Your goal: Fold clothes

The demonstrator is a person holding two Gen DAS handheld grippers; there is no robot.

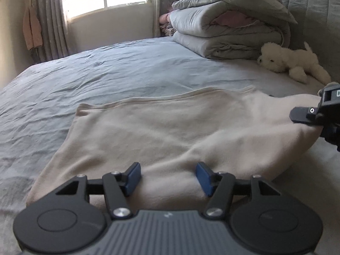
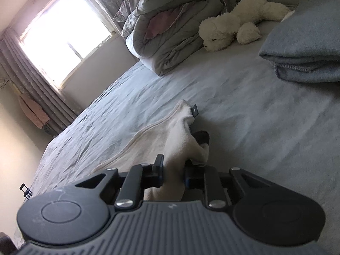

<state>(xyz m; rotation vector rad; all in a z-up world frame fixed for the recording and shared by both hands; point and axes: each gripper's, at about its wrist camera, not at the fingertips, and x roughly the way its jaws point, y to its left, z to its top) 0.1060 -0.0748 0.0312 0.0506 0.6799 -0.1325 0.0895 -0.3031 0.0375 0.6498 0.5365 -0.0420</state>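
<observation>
Two tools on one cream garment, which lies spread on the blue bed sheet. Left tool: blue pads spread, resting over the near edge of the cloth, fabric lying between them but not pinched. Right tool: jaws pressed together on a bunched fold at the garment's right end, lifting it off the sheet. Beyond: folded grey duvet, white plush dog, and a folded blue blanket at far right.

Garment lies on bed, before stacked quilts.
</observation>
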